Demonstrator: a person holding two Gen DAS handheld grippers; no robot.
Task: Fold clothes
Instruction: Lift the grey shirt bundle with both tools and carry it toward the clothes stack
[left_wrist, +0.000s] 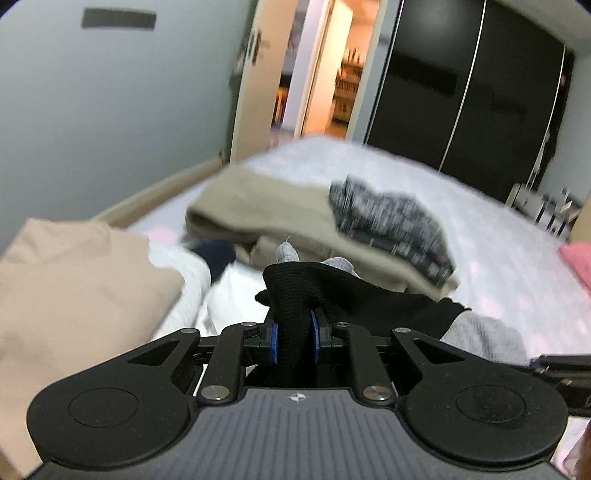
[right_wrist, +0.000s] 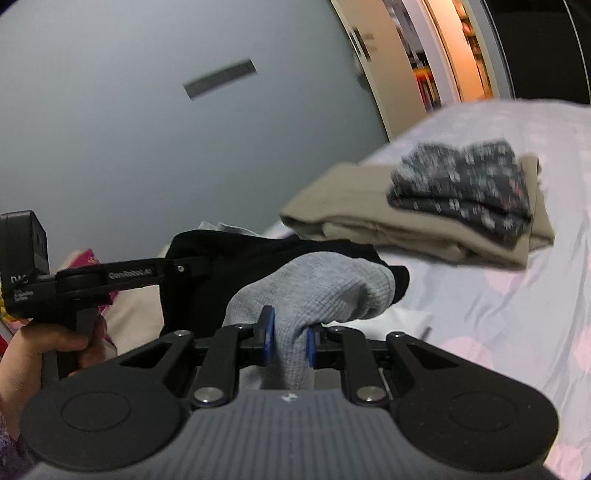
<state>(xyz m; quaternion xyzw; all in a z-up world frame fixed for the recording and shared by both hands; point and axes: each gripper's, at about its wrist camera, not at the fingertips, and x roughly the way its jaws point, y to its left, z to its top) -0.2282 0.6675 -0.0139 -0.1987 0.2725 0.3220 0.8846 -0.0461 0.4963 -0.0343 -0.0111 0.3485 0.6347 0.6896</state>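
A black and grey sock (left_wrist: 354, 291) is stretched between my two grippers above the bed. My left gripper (left_wrist: 294, 338) is shut on its black part. My right gripper (right_wrist: 290, 341) is shut on its grey part (right_wrist: 317, 291). The left gripper shows in the right wrist view (right_wrist: 184, 271) at the left, gripping the black cloth (right_wrist: 207, 266). A folded khaki garment (left_wrist: 258, 218) lies on the bed beyond, with a folded dark patterned cloth (left_wrist: 391, 225) on top; both show in the right wrist view (right_wrist: 406, 229), (right_wrist: 461, 184).
The bed (left_wrist: 498, 258) has a pale lilac cover. A beige folded item (left_wrist: 66, 295) lies at left, a pink cloth (left_wrist: 578, 262) at right. A grey wall, an open doorway (left_wrist: 325, 74) and a dark wardrobe (left_wrist: 480, 92) stand behind.
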